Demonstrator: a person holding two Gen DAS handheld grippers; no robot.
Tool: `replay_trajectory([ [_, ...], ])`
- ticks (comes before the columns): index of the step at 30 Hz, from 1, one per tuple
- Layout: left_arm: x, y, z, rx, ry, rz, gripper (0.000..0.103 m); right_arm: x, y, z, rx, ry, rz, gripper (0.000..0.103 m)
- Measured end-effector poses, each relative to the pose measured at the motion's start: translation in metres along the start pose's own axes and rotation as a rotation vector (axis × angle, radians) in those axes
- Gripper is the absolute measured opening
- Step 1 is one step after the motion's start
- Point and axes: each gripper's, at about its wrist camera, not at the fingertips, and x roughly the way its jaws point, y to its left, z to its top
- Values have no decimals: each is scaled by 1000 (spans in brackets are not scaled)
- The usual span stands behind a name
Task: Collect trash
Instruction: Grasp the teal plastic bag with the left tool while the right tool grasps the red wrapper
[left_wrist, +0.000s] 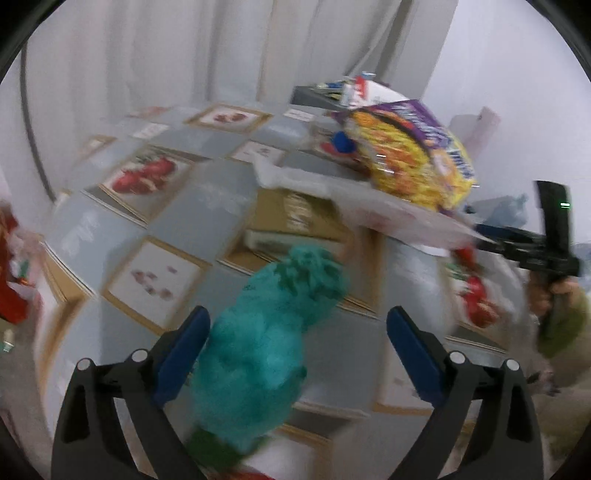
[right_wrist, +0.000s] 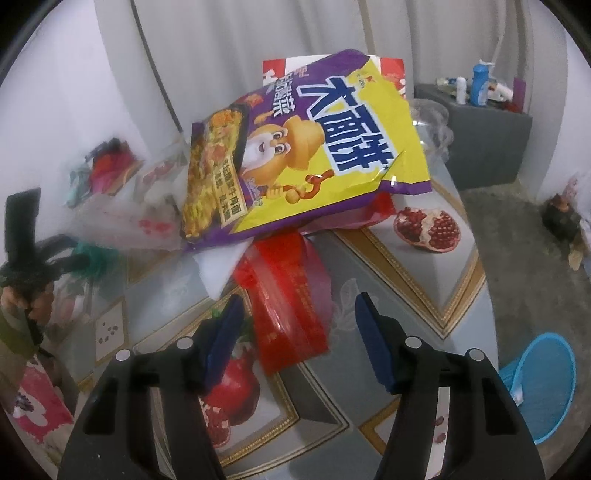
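Left tongs (left_wrist: 295, 332) spread, teal crumpled bag (left_wrist: 266, 350) between them, left pad touching. Right tongs (right_wrist: 295, 332) spread over red wrapper (right_wrist: 291, 314) on bench (right_wrist: 424, 288), beneath yellow noodle packet (right_wrist: 306, 155).

Both grippers share one build: matte black forked arms at the bottom of the frame, each carrying silver round screw heads and ending in flat dark-blue pads. The left gripper (left_wrist: 295, 347) and right gripper (right_wrist: 299, 332) match. At the right edge, an olive-green sleeve (left_wrist: 569, 325) covers the wrist.
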Motion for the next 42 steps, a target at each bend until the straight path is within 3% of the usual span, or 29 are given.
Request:
replay_trajectory([
  [3, -10, -7, -5, -6, -18, -9, 94, 2, 1, 1, -8, 4, 8, 59],
  [9, -3, -20, 1, 110, -29, 165, 94, 10, 4, -1, -21, 16, 4, 58],
  [12, 7, -20, 3, 156, -7, 201, 94, 13, 6, -3, -27, 24, -3, 56],
  [17, 22, -18, -1, 169, 41, 239, 82, 17, 10, -6, -42, 33, -21, 52],
  [28, 30, -11, -6, 112, 72, 223, 53, 20, 14, -9, -70, 36, -41, 41],
  [42, 20, -13, -13, 86, 68, 240, 50, 10, 13, -19, -64, 50, -60, 34],
])
